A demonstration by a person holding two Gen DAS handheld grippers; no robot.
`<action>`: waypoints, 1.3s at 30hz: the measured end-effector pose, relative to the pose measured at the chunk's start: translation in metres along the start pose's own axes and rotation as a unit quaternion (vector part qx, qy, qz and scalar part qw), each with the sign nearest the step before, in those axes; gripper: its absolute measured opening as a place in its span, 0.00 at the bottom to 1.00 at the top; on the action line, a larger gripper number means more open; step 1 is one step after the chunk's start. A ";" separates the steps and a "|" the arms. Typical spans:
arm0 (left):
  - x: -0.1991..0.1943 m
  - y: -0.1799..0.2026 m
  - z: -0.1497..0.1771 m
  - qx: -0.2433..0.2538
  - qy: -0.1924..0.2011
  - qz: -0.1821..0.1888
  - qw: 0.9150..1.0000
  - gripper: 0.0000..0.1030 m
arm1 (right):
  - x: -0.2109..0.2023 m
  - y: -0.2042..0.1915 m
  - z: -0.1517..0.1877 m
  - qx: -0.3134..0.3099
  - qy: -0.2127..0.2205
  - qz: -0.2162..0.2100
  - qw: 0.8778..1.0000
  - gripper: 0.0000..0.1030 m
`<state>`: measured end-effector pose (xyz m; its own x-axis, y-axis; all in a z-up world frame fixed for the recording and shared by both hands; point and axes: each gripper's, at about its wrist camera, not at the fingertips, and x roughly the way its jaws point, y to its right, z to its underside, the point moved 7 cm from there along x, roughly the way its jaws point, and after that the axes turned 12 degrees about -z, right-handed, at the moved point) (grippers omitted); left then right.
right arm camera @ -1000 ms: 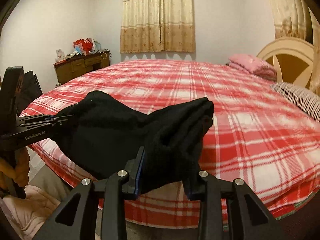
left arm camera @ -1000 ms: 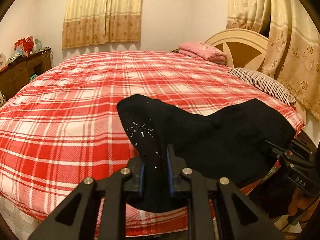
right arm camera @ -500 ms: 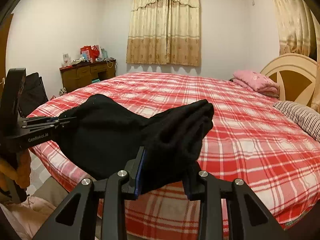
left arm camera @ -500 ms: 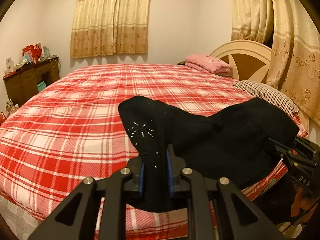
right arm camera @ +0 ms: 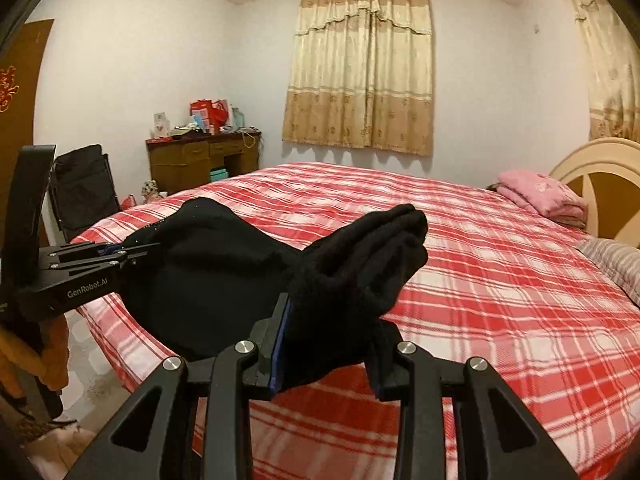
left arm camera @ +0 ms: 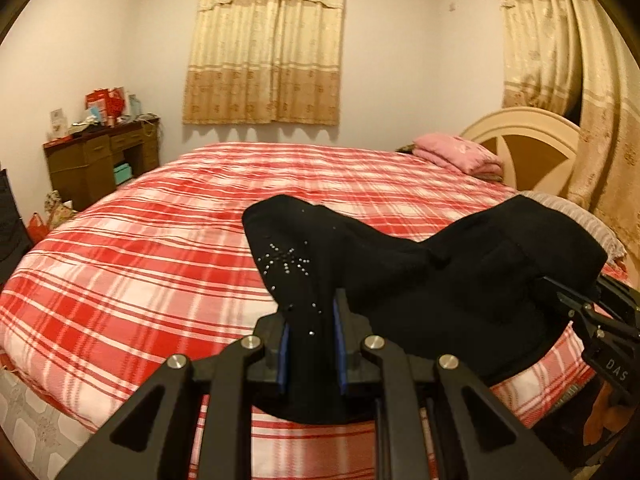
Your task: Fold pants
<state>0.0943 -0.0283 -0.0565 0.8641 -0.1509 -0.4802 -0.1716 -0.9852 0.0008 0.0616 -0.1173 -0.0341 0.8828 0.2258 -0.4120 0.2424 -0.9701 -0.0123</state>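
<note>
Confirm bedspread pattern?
Red and white plaid bedspread; clearest in the right wrist view.

Raised both grippers: my left gripper (left arm camera: pixel 310 344) and right gripper (right arm camera: pixel 326 344) now carry black pants (left arm camera: pixel 420 280) higher above plaid bed (left arm camera: pixel 140 264); ceiling now in view.

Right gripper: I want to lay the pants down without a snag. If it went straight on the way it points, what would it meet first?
Beyond the black pants that the right gripper clamps, probably the red plaid bed cover; depth is unclear.
</note>
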 end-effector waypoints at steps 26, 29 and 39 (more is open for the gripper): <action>0.024 -0.108 -0.016 -0.038 0.014 -0.089 0.995 0.18 | 0.093 -0.064 -0.045 -0.021 0.014 -0.076 0.997 0.33; 0.036 -0.122 -0.025 -0.039 0.017 -0.108 0.993 0.18 | 0.116 -0.068 -0.054 -0.029 0.011 -0.089 0.996 0.33; 0.104 -0.167 -0.054 -0.002 0.018 -0.190 0.982 0.18 | 0.211 -0.074 -0.071 -0.044 0.004 -0.108 0.993 0.33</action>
<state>0.2380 0.1161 -0.0593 0.8817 0.2247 -0.4148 0.1678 -0.9712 -0.1694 0.2588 0.0087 -0.0553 0.8099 0.4287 -0.4003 0.4598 -0.8878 -0.0204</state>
